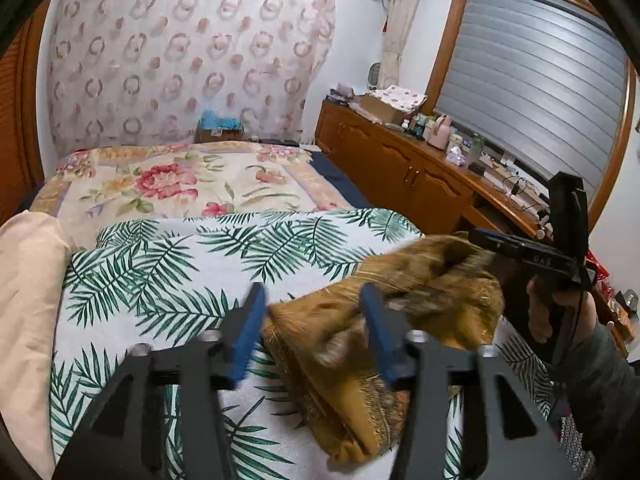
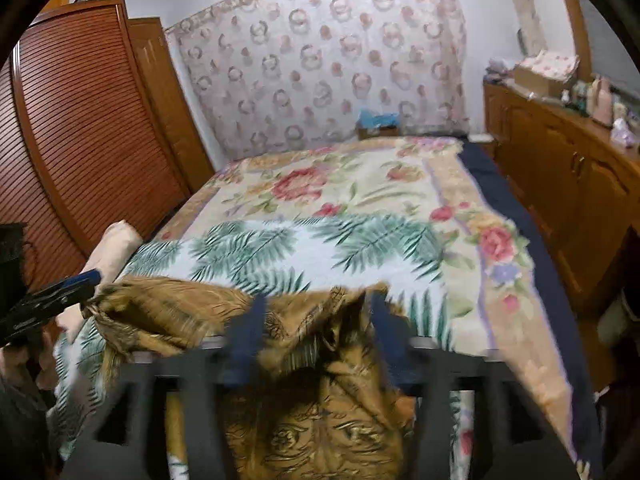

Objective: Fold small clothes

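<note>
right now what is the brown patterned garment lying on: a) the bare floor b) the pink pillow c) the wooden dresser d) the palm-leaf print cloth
d, the brown garment lies crumpled on the green palm-leaf cloth spread over the bed.

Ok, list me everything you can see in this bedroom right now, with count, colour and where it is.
garment: one, mustard brown with dark print, crumpled on the palm-leaf cover
palm-leaf cover: one, white and green, near end of the bed
floral bedspread: one, cream with red flowers, far half of the bed
pillow: one, pale peach, left edge of the bed
curtain: one, pink ring pattern, behind the bed
wardrobe: one, brown, louvred, left of the bed
sideboard: one, brown wood, cluttered top, right of the bed
left tool: blue fingers, open over the garment
right tool: blue fingers, open over the garment
hand: one, holding the right tool
</note>
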